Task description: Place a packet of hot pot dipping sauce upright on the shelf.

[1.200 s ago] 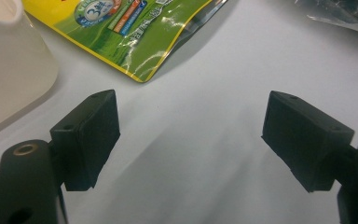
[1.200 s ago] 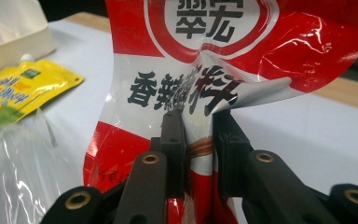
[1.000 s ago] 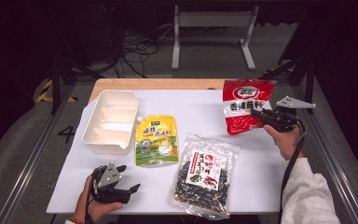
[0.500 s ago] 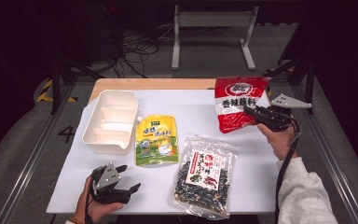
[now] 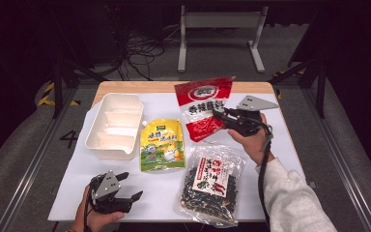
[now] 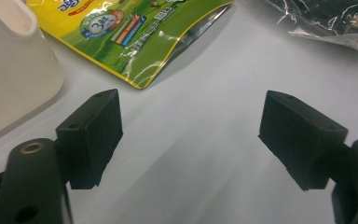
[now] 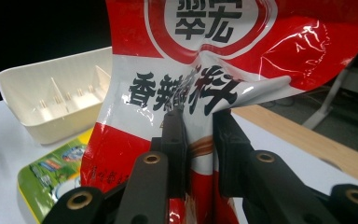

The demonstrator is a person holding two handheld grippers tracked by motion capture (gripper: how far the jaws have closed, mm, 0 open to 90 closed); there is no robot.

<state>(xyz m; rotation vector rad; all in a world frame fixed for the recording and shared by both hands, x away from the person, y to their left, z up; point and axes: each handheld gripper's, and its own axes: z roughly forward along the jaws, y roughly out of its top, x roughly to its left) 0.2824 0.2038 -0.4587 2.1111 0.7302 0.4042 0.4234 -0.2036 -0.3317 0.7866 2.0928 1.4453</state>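
Red sachet [image 5: 204,107] clamped in right gripper [image 5: 218,115], raised above table [image 5: 72,191] right of white tray [image 5: 112,124], long axis near upright, logo end uppermost; left gripper [image 5: 131,187] agape, empty, over bare near-left edge.

The high view looks forward and down on the counter [image 5: 280,145]; both gripper views sit low and close, sharing the yellow pouch [image 6: 135,37].
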